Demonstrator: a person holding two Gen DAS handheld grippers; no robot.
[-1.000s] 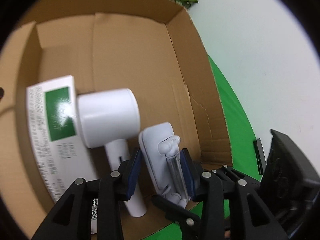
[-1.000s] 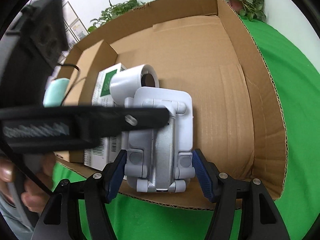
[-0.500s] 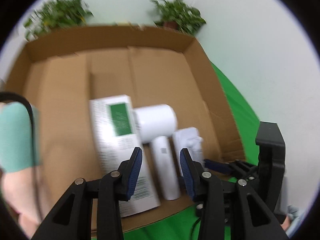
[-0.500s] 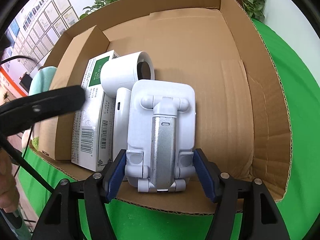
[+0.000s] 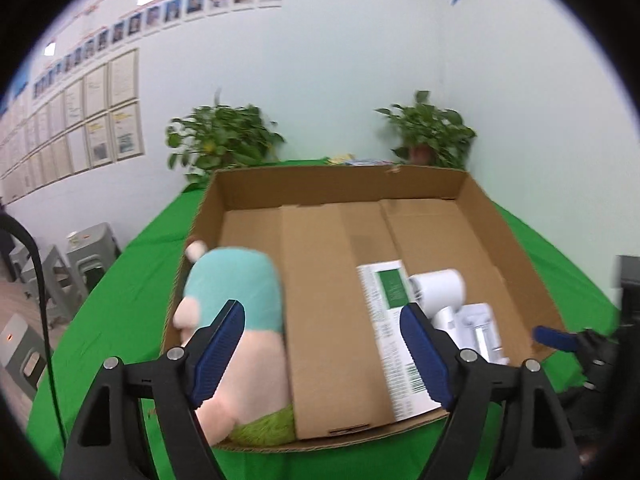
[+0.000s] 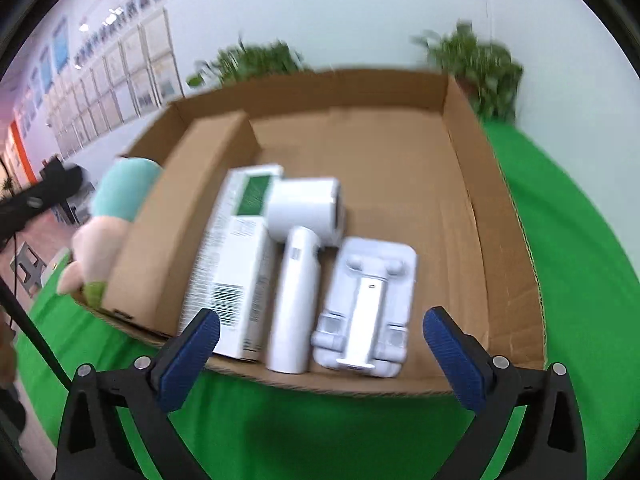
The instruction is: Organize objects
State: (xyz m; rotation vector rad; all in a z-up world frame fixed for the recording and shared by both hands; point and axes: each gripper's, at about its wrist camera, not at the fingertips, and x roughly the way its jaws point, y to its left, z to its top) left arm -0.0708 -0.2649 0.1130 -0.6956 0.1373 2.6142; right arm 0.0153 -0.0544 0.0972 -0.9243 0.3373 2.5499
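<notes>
A shallow cardboard box [image 6: 472, 168] lies on a green cloth. In its right section lie a white carton with a green label [image 6: 232, 256], a white hair dryer [image 6: 298, 264] and a white phone stand [image 6: 366, 300], side by side. A teal and pink plush toy [image 5: 236, 320] lies in the left section behind a cardboard divider [image 5: 320, 300]. My right gripper [image 6: 322, 354] is open and empty, held back above the box's near edge. My left gripper [image 5: 322, 346] is open and empty, over the near edge too. The carton [image 5: 390, 320], dryer [image 5: 438, 290] and stand [image 5: 482, 330] also show in the left wrist view.
Two potted plants [image 5: 224, 136] [image 5: 430, 130] stand behind the box by a pale wall. The green cloth [image 6: 580, 280] spreads around the box. Grey stools [image 5: 60, 264] stand off the table to the left. The right gripper's tip [image 5: 556, 338] shows at the right edge.
My right gripper has let go of the phone stand, opened and pulled back. My left gripper has drawn back and up, and opened wider. The stand now lies in the box.
</notes>
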